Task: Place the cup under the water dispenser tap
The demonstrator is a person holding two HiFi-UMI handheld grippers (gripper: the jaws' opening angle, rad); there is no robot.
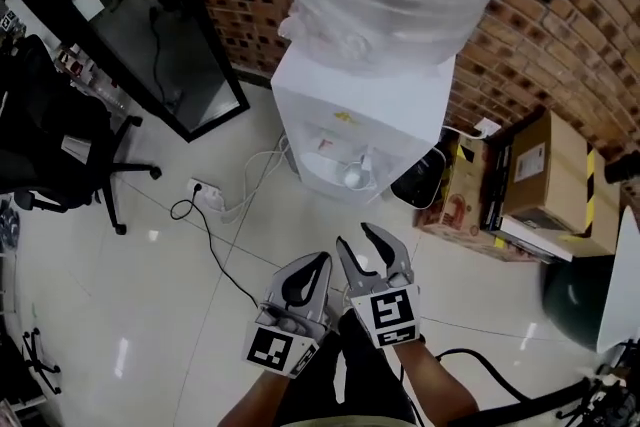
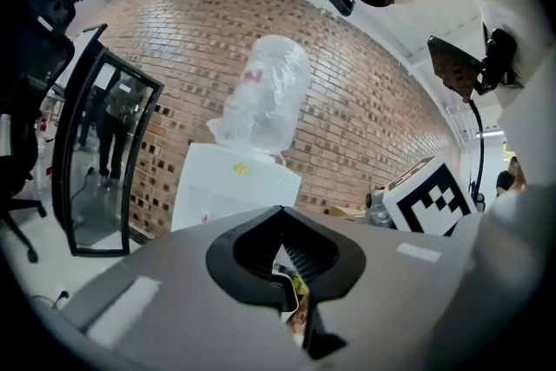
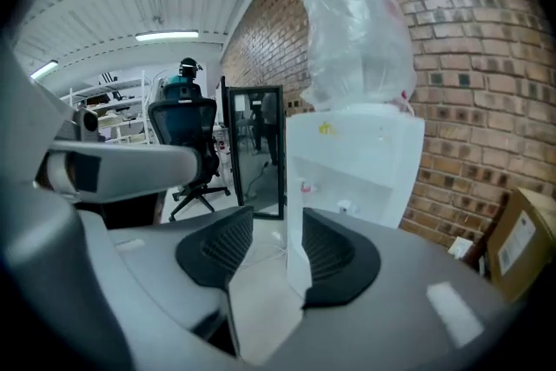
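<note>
The cup [image 1: 352, 176], apparently clear and thin-walled (light, easily crushed or tipped), stands in the water dispenser [image 1: 400, 105] recess; take it gently mid-wall. The left gripper [image 1: 318, 265] is pressed together, the right gripper [image 1: 353, 235] part-spread, both empty.

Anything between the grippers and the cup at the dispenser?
Nothing visible. Only bare floor lies between the left gripper, the right gripper and the water dispenser; what looks like the cup sits in its tap recess.
</note>
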